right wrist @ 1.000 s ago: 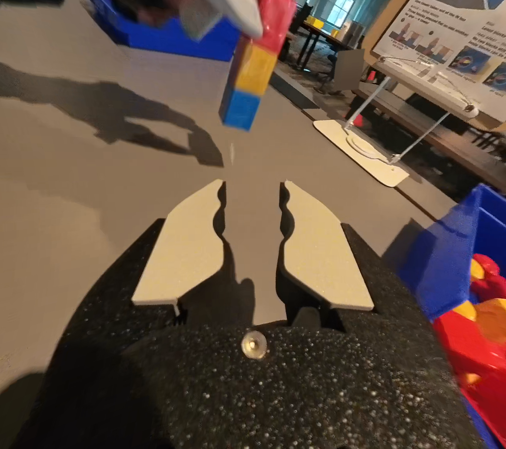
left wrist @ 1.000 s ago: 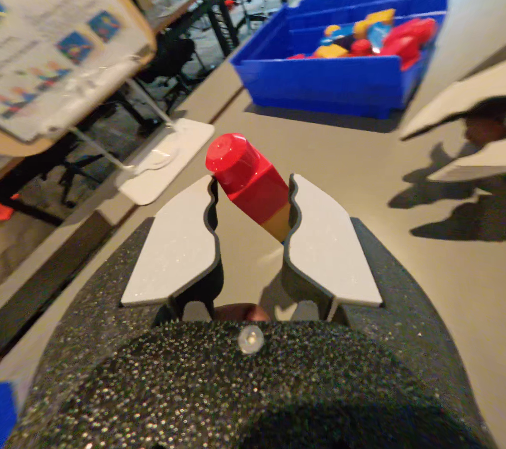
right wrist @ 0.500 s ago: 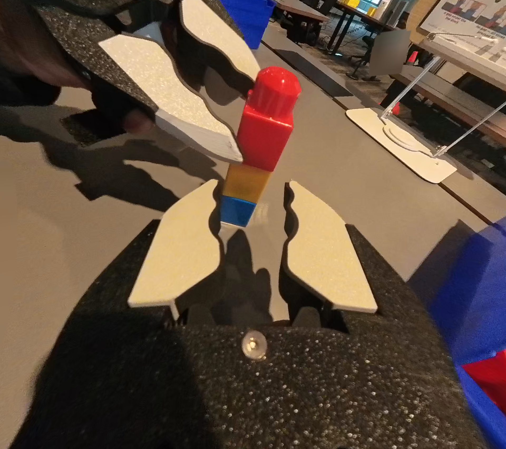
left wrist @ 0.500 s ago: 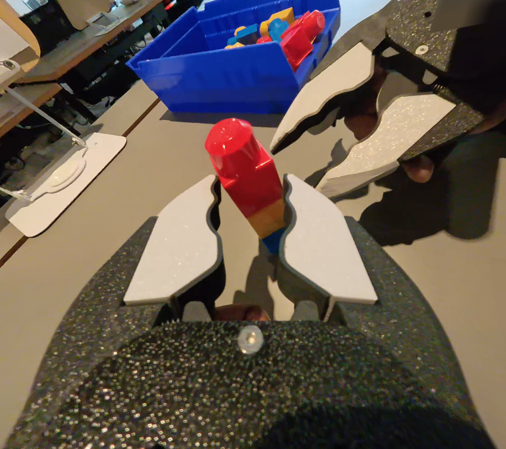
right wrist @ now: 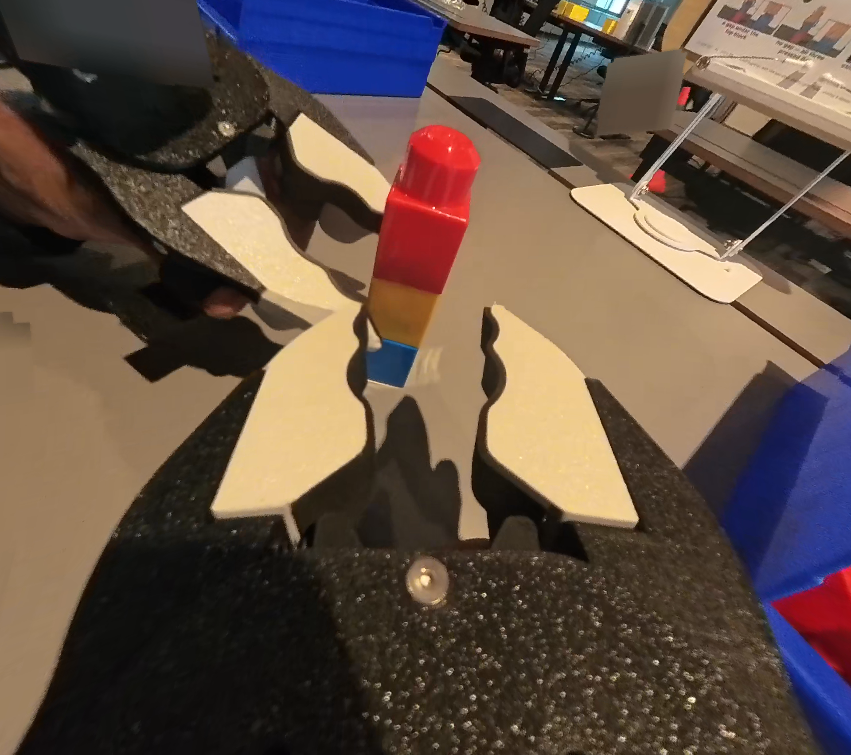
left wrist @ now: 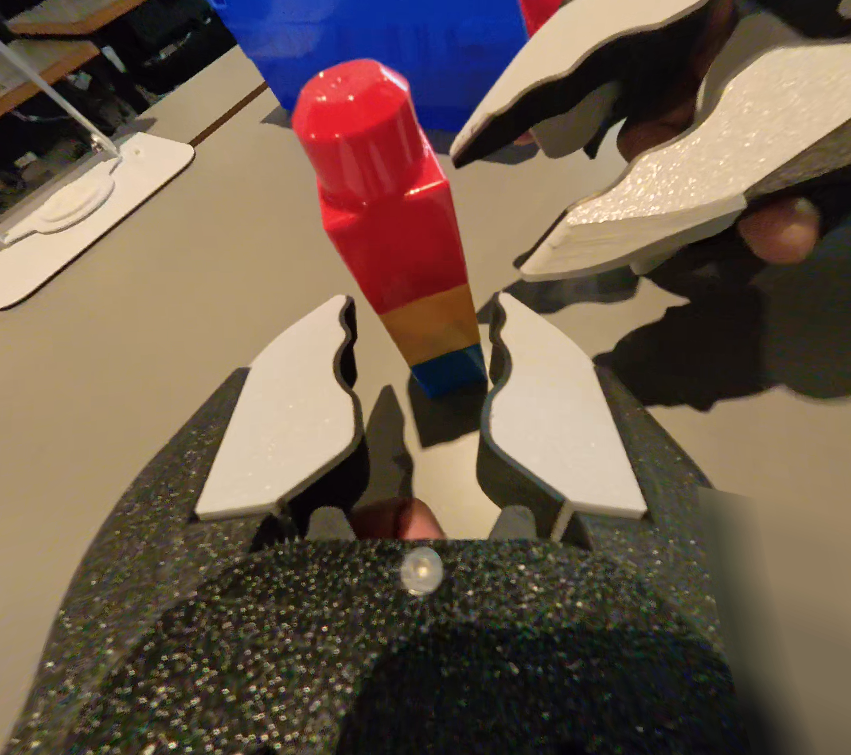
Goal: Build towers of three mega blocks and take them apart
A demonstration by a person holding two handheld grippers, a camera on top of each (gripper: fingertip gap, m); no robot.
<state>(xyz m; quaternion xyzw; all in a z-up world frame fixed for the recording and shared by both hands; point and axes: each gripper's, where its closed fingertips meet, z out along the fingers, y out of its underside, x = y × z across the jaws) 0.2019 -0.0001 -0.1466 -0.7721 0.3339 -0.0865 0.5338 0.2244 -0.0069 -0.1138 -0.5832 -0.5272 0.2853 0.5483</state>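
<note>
A three-block tower [left wrist: 396, 235] with a red block on top, yellow in the middle and blue at the bottom stands on the grey table [left wrist: 161, 341]. It stands a little tilted between the tips of my left gripper [left wrist: 423, 304]. The jaws are open, with a gap on the tower's left side. The right gripper [left wrist: 490, 212] hangs open to the tower's right. In the right wrist view the tower [right wrist: 423, 244] stands at the tips of my open right gripper [right wrist: 421, 313], close to its left finger. The left gripper [right wrist: 366, 251] is just behind the tower.
A blue bin [left wrist: 368, 32] with several red, yellow and blue blocks stands behind the tower; it also shows at the right edge of the right wrist view [right wrist: 783, 456]. A sign stand's white base [left wrist: 92, 198] lies to the left. More blue bins [right wrist: 331, 32] stand farther back. Across from one pair of fingers to the other is roughly 4 centimeters.
The left gripper brought the tower down from the air onto the table and its jaws widened off it. The right gripper moved in close around the tower's base.
</note>
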